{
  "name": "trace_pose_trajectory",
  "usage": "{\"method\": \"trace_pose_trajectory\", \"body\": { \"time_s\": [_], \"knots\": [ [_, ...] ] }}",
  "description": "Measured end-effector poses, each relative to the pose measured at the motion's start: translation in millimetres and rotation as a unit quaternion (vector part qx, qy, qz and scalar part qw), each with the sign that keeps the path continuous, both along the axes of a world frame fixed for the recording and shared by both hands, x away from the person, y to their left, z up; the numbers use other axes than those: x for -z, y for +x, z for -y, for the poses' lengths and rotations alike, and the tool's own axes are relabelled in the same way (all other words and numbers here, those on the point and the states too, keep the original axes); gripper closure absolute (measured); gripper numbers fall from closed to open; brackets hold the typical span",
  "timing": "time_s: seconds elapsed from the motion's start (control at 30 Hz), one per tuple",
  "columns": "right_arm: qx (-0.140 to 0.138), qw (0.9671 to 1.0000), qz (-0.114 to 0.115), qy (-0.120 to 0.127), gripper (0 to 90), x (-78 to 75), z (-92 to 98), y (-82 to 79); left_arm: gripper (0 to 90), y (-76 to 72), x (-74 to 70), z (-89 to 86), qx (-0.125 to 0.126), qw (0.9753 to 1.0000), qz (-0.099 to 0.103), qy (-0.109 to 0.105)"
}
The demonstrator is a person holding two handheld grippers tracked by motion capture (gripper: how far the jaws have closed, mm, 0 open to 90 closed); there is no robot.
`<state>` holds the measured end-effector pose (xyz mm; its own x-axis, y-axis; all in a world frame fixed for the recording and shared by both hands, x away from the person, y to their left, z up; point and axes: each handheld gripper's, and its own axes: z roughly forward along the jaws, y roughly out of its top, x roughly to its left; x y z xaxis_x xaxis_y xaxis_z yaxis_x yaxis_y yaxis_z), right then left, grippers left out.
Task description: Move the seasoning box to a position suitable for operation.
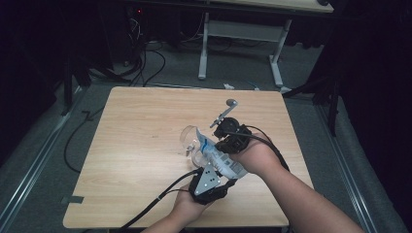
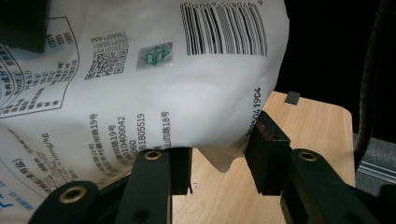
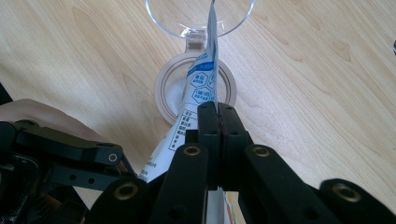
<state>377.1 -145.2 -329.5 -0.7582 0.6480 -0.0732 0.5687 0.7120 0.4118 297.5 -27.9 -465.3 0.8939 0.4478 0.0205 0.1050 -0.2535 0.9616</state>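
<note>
A white bag (image 1: 224,162) with blue print hangs tilted over the table between my two grippers. My left gripper (image 1: 214,171) is at its lower end; in the left gripper view the bag (image 2: 163,93), barcode showing, bulges between the jaws of this gripper (image 2: 222,161), and both pads touch it. My right gripper (image 3: 217,114) is shut on the bag's thin upper edge (image 3: 198,91). The bag's tip points into the round mouth of a clear jar (image 3: 163,86), whose clear lid (image 3: 177,21) is flipped up. In the high view the jar (image 1: 187,140) stands left of the right gripper (image 1: 222,141).
The wooden table (image 1: 136,145) has bare room on its left half and at the back. A grey tape piece (image 1: 72,199) sits at its near-left corner. Behind the table are cables (image 1: 145,63) on the floor and the white legs of another table (image 1: 240,34).
</note>
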Motion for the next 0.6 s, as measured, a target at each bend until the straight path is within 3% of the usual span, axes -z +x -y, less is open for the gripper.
{"method": "trace_pose_trajectory", "body": {
  "time_s": [0.6],
  "knots": [
    [-0.002,1.0,-0.001,-0.001,90.0,2.0,-1.3,1.5,64.8,0.1,0.3,0.1,-0.001,1.0,0.0,-0.002]
  ]
}}
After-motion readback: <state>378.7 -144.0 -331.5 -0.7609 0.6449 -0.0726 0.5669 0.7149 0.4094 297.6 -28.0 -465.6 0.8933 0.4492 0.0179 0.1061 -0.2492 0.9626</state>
